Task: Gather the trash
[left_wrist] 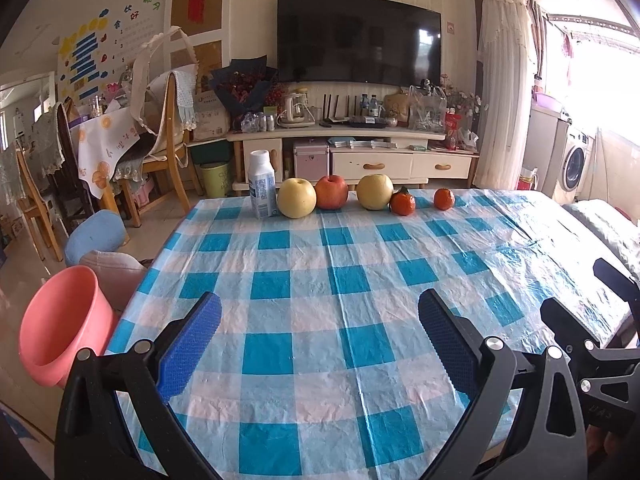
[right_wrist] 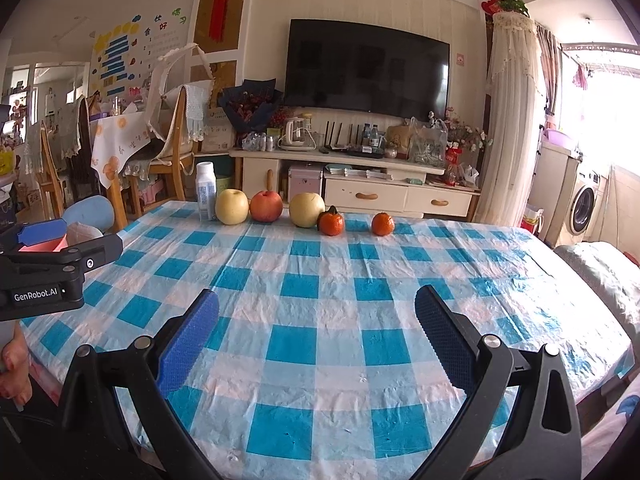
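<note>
At far counter edge, leftmost of fruit row, upright bottle (left_wrist: 262, 184), touching pale apple (left_wrist: 297, 198). Left claw (left_wrist: 320, 340) nearer, spread and empty; right claw (right_wrist: 317, 338) likewise. Straight ahead, slightly left.

Tablecloth (left_wrist: 360, 264): glossy crinkled plastic. Bin (left_wrist: 60, 328): smooth matt plastic. Gripper pads (right_wrist: 192, 340): blue, rough-textured. Bottle (left_wrist: 262, 184): smooth plastic.

R gripper (right_wrist: 316, 312) wide open over checked cloth (right_wrist: 320, 360), holding nothing. Far edge, L to R: bottle (right_wrist: 206, 192), pear (right_wrist: 231, 206), apple (right_wrist: 266, 205), pear 2 (right_wrist: 307, 209), 2 oranges (right_wrist: 331, 222). L gripper (right_wrist: 44, 236) at left edge, by pink bin (right_wrist: 56, 245).
</note>
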Demonstrator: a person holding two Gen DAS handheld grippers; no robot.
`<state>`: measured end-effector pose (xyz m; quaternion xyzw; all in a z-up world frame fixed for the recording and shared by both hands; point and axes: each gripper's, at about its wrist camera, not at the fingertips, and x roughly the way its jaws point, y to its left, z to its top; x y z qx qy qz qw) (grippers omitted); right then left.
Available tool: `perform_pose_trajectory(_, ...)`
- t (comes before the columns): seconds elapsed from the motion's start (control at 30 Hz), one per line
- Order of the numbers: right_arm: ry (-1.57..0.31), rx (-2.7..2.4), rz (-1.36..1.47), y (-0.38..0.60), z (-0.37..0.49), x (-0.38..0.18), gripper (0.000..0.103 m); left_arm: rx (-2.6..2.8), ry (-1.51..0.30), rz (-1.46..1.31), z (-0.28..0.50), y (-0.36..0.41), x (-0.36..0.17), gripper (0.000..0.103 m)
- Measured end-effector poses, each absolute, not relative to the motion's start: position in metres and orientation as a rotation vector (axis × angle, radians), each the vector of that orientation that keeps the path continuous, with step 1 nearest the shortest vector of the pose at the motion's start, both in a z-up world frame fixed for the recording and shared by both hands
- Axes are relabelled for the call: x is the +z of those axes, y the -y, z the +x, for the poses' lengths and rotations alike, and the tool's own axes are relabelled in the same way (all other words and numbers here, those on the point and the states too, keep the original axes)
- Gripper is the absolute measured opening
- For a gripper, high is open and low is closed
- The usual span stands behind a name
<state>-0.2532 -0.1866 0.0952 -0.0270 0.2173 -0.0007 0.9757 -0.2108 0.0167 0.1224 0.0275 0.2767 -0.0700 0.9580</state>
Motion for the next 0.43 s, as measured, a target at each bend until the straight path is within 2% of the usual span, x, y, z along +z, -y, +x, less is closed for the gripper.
perform_pose_trajectory(0.2, -0.536, 0.046, -0.004, 0.193, -0.216, 0.077, 0.099, -0.117, -0.655, 0.058, -0.166, -0.017, 0.098, 0.098)
perform_pose_trajectory(0.43, -0.697, 0.062, 0.031, 0.194, -0.146, 0.047, 0.099, -0.090, -0.854, -0.008, -0.090, -0.016, 0.038, 0.098)
